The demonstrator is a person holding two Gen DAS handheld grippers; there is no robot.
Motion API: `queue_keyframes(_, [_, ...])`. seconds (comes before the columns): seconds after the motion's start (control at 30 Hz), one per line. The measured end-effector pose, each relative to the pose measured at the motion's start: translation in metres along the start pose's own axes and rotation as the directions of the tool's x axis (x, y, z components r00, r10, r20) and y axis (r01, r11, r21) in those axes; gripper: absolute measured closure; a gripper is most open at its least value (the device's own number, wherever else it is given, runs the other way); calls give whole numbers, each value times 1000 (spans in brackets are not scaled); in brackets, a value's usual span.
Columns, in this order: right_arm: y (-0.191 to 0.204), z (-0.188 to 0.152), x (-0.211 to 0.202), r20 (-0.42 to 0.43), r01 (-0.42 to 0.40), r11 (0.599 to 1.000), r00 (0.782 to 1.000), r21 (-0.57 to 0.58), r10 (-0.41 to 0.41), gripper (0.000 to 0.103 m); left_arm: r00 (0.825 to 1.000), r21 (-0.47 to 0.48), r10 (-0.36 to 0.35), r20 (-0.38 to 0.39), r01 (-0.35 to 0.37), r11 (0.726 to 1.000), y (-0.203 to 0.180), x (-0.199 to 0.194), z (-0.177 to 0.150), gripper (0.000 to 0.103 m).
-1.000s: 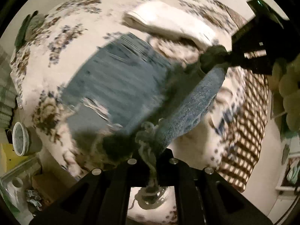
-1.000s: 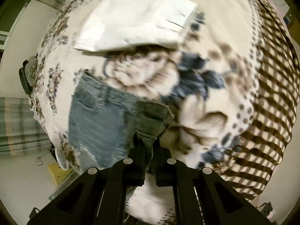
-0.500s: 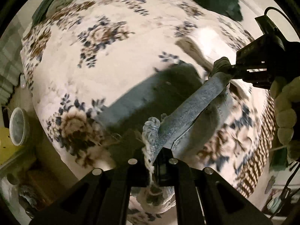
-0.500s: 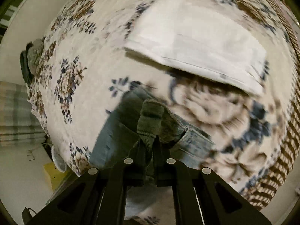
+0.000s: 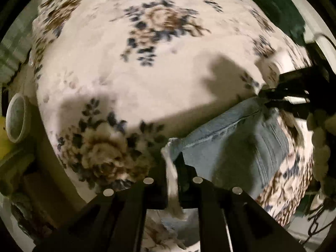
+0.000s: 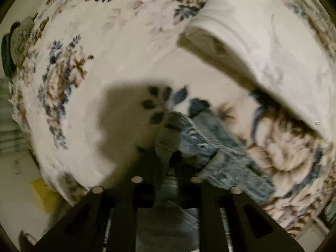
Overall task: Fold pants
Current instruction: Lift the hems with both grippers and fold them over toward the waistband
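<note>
Clearly both claws, left [image 5: 173, 180] and right [image 6: 168, 168], clamp the jeans [image 5: 237, 147], stretching them taut over the bed [image 5: 130, 79] for folding.

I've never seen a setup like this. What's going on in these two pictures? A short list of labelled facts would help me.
surface: floral blanket
garment: blue denim pants, lifted off the blanket and stretched between the two grippers
left gripper: shut on a frayed whitish edge of the pants
right gripper: shut on a bunched corner of the pants; it also shows at the right of the left view
other item: folded white cloth lying on the blanket, apart from the pants
image quality: motion-blurred
</note>
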State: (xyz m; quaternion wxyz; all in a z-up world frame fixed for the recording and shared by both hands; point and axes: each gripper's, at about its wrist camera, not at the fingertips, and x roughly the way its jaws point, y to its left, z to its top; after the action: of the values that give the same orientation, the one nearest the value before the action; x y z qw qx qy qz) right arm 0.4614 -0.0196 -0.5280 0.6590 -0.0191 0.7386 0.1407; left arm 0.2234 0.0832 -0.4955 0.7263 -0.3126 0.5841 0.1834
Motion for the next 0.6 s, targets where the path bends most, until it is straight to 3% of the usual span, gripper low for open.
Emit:
queue_keyframes(0.03, [0,1,-2,2,-29,1000,1000,7,29,35,1000,-8,1,3,-1,1000,3,0,1,95])
queue_keyframes(0.07, [0,0,-6,11,-42,999,999,12,42,15,1000,-17,6,15,-6,1000,7,-3,2,93])
queue_keyframes(0.13, [-4,-3,-18,41,-59,998,997,12,58,13,999,-41,12,49,-10,999,14,-12,3,86])
queue_keyframes(0.27, [-31,-19,-47,113,-71,997,991,29,67,11,997,-104,-46,68,53,993,21,-26,-5,42])
queue_keyframes(0.3, [-41,-25,-53,131,-79,996,989,36,74,10,996,-125,-65,63,72,990,21,-28,-10,36])
queue_keyframes(0.47, [-98,-62,-66,180,-105,994,979,21,100,9,981,-273,-193,12,189,943,13,-18,-58,35])
queue_keyframes(0.57, [-125,-85,-55,148,-119,993,982,-3,119,9,959,-404,-283,8,262,876,9,-8,-97,35])
queue_keyframes(0.6, [-133,-91,-51,139,-128,992,982,-12,129,9,947,-464,-321,15,291,837,6,-1,-114,35])
